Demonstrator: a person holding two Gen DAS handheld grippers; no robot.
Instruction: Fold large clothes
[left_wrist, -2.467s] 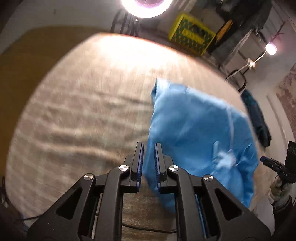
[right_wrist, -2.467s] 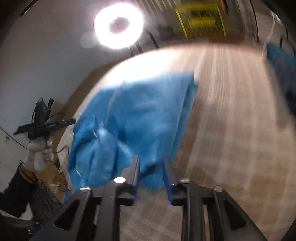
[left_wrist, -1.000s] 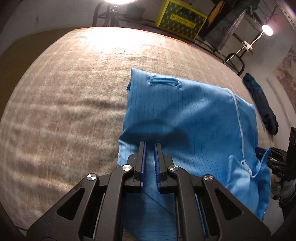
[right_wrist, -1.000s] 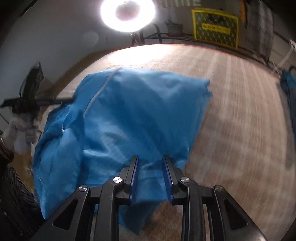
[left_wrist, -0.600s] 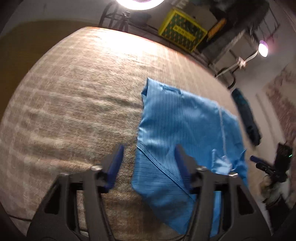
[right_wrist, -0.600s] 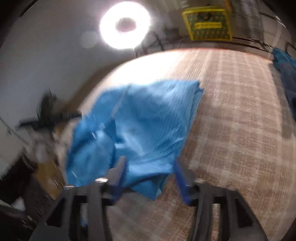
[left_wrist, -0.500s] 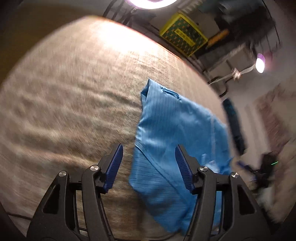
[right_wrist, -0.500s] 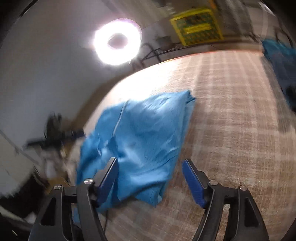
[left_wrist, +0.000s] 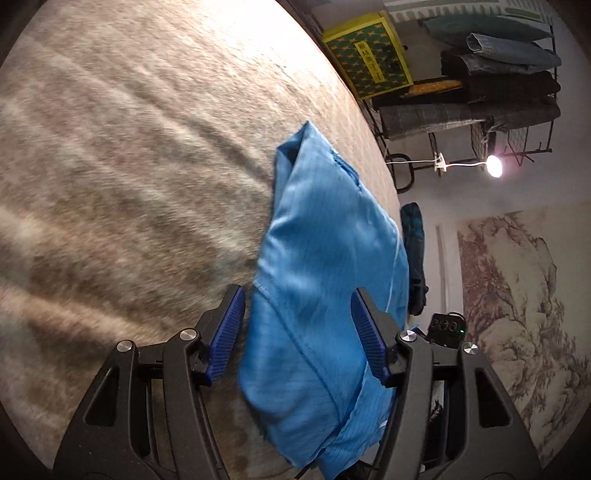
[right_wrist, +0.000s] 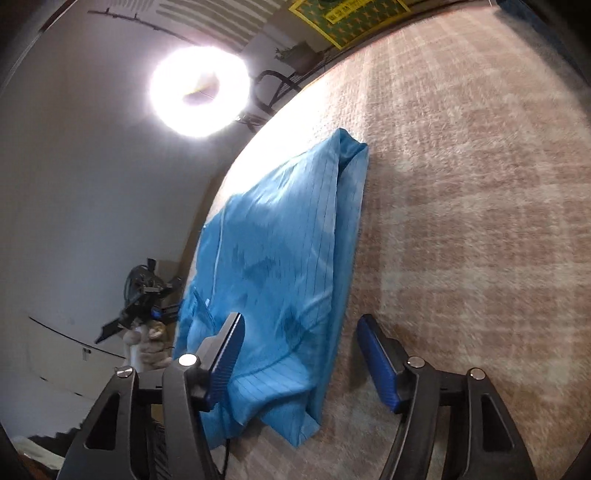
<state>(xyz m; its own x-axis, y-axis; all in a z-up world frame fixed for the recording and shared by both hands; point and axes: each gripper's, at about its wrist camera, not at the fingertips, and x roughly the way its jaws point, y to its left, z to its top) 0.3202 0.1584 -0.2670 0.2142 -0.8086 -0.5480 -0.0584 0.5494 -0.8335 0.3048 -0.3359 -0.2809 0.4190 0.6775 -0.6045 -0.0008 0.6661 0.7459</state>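
Garment (left_wrist: 325, 277), bright blue with thin dark pinstripes, lying folded into a long narrow packet on a beige checked table cover (left_wrist: 110, 147), close to one edge of it. Far end of the packet showing an open fold; near end rumpled, with a loose corner hanging toward the cameras.

Left gripper (left_wrist: 298, 295) hovering just above the near end, jaws spread wide, having just been opening; blue ribbed pads (left_wrist: 227, 328) standing to either side of the cloth, not pressing it. Nothing grasped.

Right gripper (right_wrist: 301, 319) likewise released, jaws having just been opening and then easing inward a little. From the right wrist view, long edge of the garment (right_wrist: 280, 258) lying between the fingers, nearer the left-hand one, with bare table cover (right_wrist: 480, 184) under the other. No grip on the fabric.

Beyond the table, a yellow crate (left_wrist: 365, 55) with a green diamond pattern, tilted on its side; contents impossible to tell. Beside it a dark wire rack (left_wrist: 517, 122) loaded with folded textiles (left_wrist: 498, 70): teal on top, then denim blue, then dark and grey pieces, with a yellow strip at the left.

Dark blue cloth (left_wrist: 413, 240) draped at the table edge just beyond the garment. Ring light (right_wrist: 199, 88) glaring past the far end of the table.
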